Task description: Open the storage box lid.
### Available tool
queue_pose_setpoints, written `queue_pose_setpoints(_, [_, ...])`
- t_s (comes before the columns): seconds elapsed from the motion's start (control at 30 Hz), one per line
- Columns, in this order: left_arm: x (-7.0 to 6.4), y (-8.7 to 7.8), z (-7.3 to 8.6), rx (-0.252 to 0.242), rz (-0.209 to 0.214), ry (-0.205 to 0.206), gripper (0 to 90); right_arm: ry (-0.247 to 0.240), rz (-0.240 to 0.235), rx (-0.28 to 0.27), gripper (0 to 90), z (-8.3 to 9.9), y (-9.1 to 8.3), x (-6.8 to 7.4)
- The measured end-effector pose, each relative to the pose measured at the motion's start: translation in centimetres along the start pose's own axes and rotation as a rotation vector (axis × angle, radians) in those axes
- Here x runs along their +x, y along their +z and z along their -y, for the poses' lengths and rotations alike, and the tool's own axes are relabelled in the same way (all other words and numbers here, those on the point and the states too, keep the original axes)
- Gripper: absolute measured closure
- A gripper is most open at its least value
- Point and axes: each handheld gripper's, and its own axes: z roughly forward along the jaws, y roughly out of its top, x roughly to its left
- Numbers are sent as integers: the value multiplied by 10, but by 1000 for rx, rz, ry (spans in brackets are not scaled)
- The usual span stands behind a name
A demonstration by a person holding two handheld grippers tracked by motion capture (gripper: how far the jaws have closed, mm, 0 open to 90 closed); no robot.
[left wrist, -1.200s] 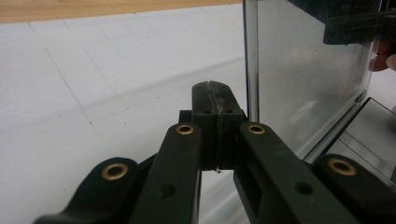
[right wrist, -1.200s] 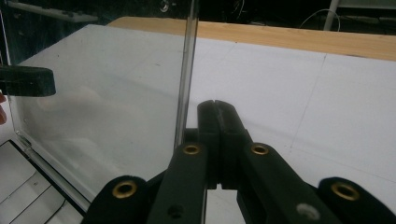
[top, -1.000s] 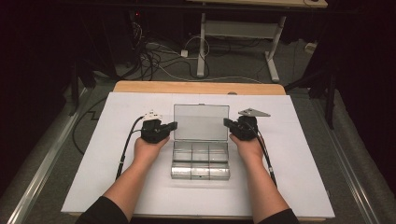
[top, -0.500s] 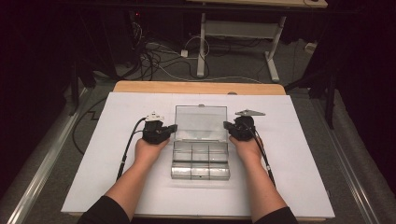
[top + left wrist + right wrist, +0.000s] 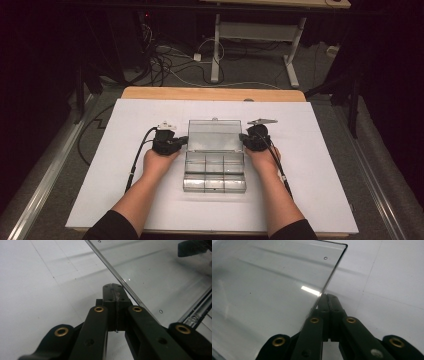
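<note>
**Two grippers at the sides of an open clear box lid**

High view: a clear plastic compartment box [image 5: 214,170] lies in the middle of a white table [image 5: 100,200], its clear lid [image 5: 214,135] swung open on the far side. A person's forearms come in from the near edge. The left gripper [image 5: 181,142] sits at the lid's left edge, and the right gripper [image 5: 244,140] at its right edge, so the lid lies between the two. Each trails a black cable toward the near side.

Left gripper view: the left gripper [image 5: 114,293] has its two black jaws pressed together, tips meeting with no gap. The lid [image 5: 160,272] stands just to the right of the tips, its edge running right beside them; whether they touch is unclear.

Right gripper view: the right gripper [image 5: 327,302] also has its jaws pressed together. The lid [image 5: 269,285] rises to the left, its edge meeting the jaw tips.
</note>
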Motion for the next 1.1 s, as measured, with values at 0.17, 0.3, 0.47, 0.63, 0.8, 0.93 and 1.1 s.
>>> queue_pose_setpoints(0.17, [1, 0, 0, 7, -3, -4, 877, 12, 16, 2, 900, 0, 0, -1])
queue_pose_setpoints(0.3, [2, -1, 0, 8, -4, -5, 877, 16, 20, 0, 900, 0, -1, -2])
queue_pose_setpoints(0.47, [2, -3, 0, 4, -3, -4, 877, 25, 29, -6, 900, 0, -3, -3])
queue_pose_setpoints(0.63, [2, -7, -1, -5, -3, -1, 877, 17, 15, -18, 900, -1, -6, -2])
queue_pose_setpoints(0.8, [-3, -16, -3, -19, 1, 18, 877, -14, 3, -54, 900, -4, -15, 3])
queue_pose_setpoints(0.93, [-10, -26, -3, -35, 9, 49, 877, -36, -6, -89, 900, -6, -28, 6])
queue_pose_setpoints(1.1, [-19, -40, 3, -65, 21, 81, 877, -69, -26, -132, 900, -2, -46, 12])
